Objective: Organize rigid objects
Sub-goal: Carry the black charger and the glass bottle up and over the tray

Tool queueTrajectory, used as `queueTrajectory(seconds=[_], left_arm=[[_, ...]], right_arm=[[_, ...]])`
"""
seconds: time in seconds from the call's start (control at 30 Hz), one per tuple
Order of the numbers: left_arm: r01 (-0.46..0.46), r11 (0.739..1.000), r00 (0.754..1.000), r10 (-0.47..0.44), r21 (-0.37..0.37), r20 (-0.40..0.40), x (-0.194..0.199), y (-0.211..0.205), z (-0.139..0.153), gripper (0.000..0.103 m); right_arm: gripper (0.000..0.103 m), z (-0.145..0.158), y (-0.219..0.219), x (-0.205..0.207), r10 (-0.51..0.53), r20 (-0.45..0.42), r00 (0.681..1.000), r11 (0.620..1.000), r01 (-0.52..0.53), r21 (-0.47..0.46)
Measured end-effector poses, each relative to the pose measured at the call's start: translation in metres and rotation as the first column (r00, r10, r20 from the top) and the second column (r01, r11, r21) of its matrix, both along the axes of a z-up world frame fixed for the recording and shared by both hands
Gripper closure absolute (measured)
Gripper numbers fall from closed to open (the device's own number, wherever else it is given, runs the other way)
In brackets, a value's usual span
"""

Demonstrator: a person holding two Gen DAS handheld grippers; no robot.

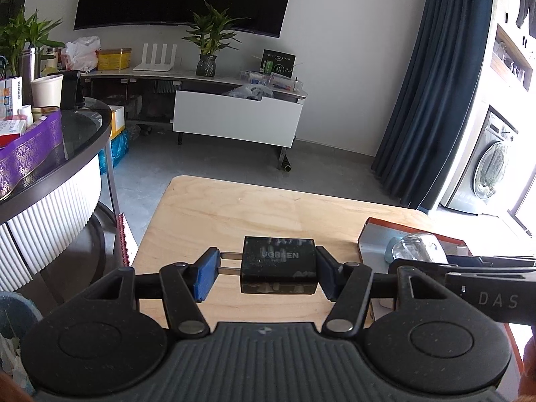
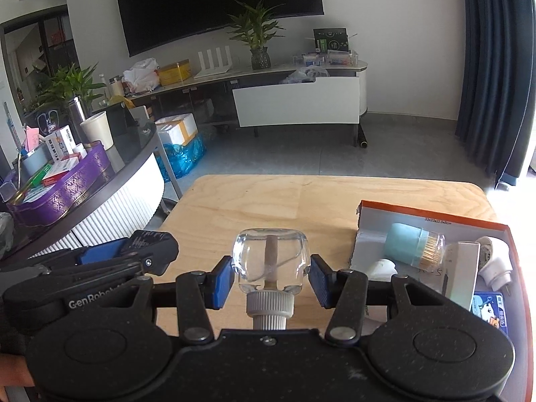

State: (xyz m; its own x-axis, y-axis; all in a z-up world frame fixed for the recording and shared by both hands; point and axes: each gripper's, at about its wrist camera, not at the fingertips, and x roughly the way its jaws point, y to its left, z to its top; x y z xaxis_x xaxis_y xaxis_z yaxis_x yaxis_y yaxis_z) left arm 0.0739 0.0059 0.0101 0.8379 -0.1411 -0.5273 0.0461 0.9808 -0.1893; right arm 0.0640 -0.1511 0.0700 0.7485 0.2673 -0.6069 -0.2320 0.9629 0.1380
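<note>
The right gripper, jaws clamped on the bottle, cap toward the camera, was nearer the box to its right. The left gripper clamped the charger, prongs leftward, above the surface.

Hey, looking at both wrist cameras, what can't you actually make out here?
- Left wrist view: most of the box is hidden behind the right gripper.
- Right wrist view: the charger is mostly covered by the left gripper.
- Right wrist view: the box's near end is cut off by the right gripper's body.
</note>
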Motion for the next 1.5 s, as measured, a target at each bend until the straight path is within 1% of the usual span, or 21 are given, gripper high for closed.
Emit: queueTrajectory(seconds=[0.2, 0.5, 1.03, 1.5], left_arm=[[0.003, 1.000, 1.000, -0.003, 0.009, -0.003, -0.016, -0.010, 0.003, 0.042], [0.015, 1.000, 1.000, -0.015, 0.027, 0.001, -0.035, -0.026, 0.005, 0.042], [0.071, 0.997, 0.997, -0.071, 0.035, 0.025, -0.049, -0.053, 0.009, 0.042], [0.165, 0.986, 0.985, -0.166, 0.033, 0.034, -0.060, -0.086, 0.011, 0.042]], right_arm=[[0.044, 0.006, -0.011, -0.033, -0.011, 0.022, 1.000, 1.000, 0.010, 0.005], [0.044, 0.007, -0.028, -0.064, -0.036, 0.041, 0.998, 0.999, 0.035, 0.020], [0.044, 0.012, -0.062, -0.091, -0.098, 0.086, 0.991, 0.994, 0.094, 0.049], [0.044, 0.016, -0.104, -0.117, -0.187, 0.118, 0.975, 0.981, 0.180, 0.067]])
